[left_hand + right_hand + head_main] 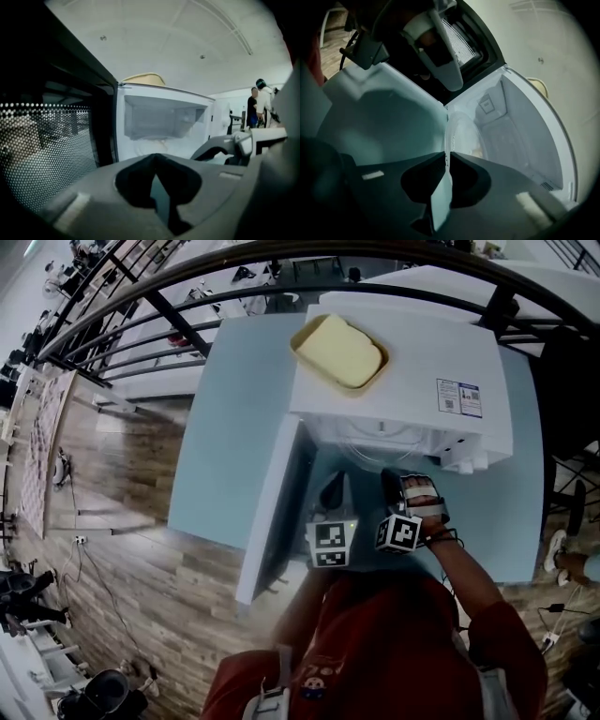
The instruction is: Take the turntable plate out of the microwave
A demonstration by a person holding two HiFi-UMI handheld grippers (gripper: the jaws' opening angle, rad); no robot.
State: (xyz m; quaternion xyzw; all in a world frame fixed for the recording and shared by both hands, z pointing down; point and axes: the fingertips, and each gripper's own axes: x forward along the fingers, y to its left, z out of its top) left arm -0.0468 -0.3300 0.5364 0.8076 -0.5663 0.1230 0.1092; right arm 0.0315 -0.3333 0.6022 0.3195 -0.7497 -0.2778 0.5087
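Right tongs (446, 154) are pinched nearly closed on the near rim of the clear turntable plate (461, 133), gripping the thin edge, probably because that's the only part reachable at the mouth of the white microwave (441, 343); the rest of the plate reaches back into the cavity. Left tongs (154, 157) are fully closed on nothing, parked beside the swung-open door (272, 512), likely so the plate has a free path out over the bench (234, 427).

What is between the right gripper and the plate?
Nothing. The right gripper is closed directly on the rim of the plate, pads touching glass. The right gripper view shows it.
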